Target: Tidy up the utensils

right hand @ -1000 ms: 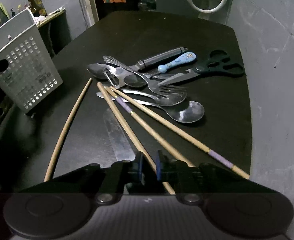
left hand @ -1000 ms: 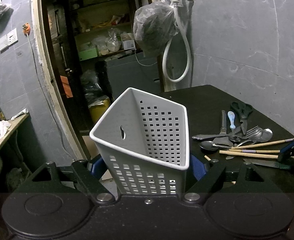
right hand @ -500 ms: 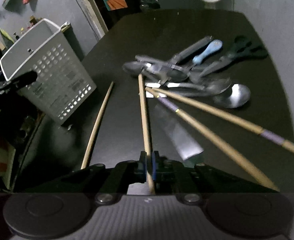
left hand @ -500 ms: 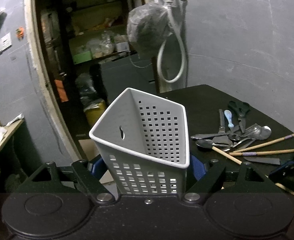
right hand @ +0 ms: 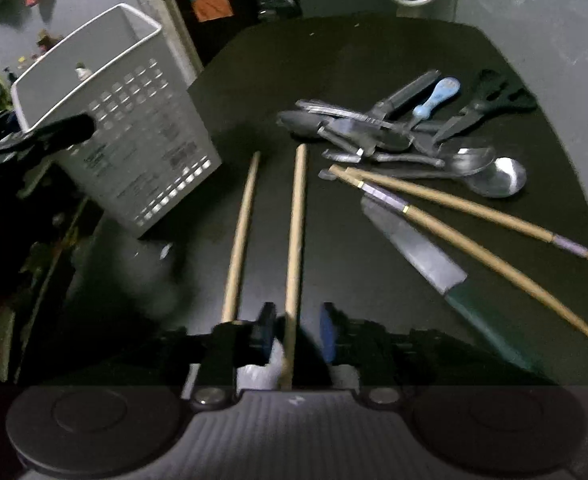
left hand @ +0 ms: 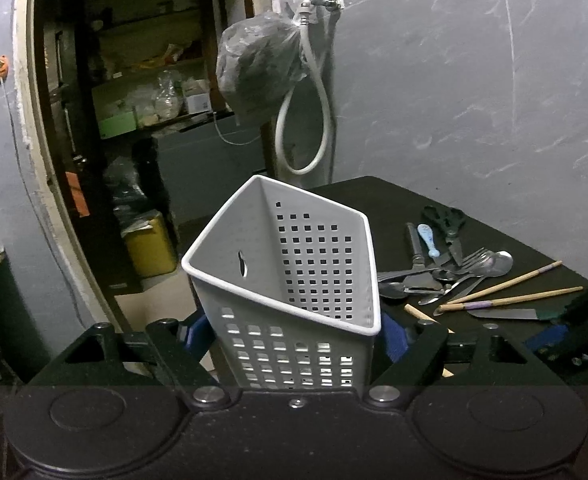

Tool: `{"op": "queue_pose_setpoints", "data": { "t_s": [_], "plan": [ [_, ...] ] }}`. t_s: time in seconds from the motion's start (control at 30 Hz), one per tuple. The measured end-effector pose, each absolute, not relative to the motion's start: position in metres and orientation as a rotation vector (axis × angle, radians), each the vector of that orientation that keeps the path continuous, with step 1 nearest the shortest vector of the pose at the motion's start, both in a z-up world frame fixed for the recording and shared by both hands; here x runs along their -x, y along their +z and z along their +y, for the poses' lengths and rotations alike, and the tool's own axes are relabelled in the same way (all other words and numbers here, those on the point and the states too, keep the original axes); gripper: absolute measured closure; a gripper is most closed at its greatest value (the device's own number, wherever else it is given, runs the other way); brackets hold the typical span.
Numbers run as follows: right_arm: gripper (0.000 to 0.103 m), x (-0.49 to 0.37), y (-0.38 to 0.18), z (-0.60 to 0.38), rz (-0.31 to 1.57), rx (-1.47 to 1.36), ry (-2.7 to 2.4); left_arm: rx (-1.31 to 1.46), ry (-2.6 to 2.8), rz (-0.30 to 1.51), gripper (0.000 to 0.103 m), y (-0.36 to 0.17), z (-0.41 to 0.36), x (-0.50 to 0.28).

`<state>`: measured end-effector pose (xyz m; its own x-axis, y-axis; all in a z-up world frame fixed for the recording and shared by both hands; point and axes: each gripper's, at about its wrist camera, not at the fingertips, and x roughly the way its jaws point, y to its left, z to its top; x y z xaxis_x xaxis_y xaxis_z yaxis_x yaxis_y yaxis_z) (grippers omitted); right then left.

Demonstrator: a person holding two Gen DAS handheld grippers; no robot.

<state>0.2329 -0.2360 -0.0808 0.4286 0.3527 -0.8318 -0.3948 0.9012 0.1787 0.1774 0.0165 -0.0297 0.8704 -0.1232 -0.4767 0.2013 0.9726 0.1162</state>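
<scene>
Right claw [right hand: 294, 326], nearest the lens, has just been opening: a half-sec. ago its jaws were pinched tight on a plain wooden chopstick [right hand: 296, 236]; now they stand apart w/ the stick lying loose in the gap, neither pad visibly pressing it. The stick has swung since a sec. ago, when it lay tangled w/ the others; it now points straight away from the claw, parallel to a second plain chopstick [right hand: 239, 236] just beside it on the left. Looks like a sort-and-align step: pair the plain sticks before loading.

To the right on the black table [right hand: 374, 60]: a knife w/ green handle [right hand: 418, 246], then two purple-banded chopsticks [right hand: 450, 216], crossing near their tips. Farther back, the untouched heap: spoons [right hand: 498, 176], fork, blue-handled tool [right hand: 436, 98], scissors [right hand: 490, 102].

Left claw [left hand: 298, 338] is clamped on the base of the white perforated basket [left hand: 294, 280], pads on either side wall; jaws have just been closing a little further on it. Basket tilts, mouth up and toward the utensils, at the table's left edge, and has shifted only slightly since a sec. ago. It appears empty, so likely nothing is stowed yet; job is at an early stage. Next probably calls for a re-grip on the paired sticks.
</scene>
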Motion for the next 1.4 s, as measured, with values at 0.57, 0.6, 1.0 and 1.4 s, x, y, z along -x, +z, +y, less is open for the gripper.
{"op": "queue_pose_setpoints", "data": {
  "t_s": [0.57, 0.6, 1.0, 1.4],
  "plan": [
    [0.096, -0.242, -0.079, -0.194, 1.053, 0.073, 0.454, -0.156, -0.217, 0.439, 0.022, -0.037, 0.026, -0.173],
    [0.095, -0.241, -0.082, -0.191, 1.060, 0.089, 0.452, -0.156, -0.218, 0.437, 0.022, -0.037, 0.026, -0.173],
    [0.047, -0.255, -0.074, -0.177, 1.083, 0.064, 0.512, -0.150, -0.224, 0.434, 0.022, -0.038, 0.027, -0.173],
    [0.044, -0.244, -0.084, -0.132, 1.072, 0.288, 0.479, -0.139, -0.230, 0.442, 0.023, -0.037, 0.028, -0.174]
  ]
}}
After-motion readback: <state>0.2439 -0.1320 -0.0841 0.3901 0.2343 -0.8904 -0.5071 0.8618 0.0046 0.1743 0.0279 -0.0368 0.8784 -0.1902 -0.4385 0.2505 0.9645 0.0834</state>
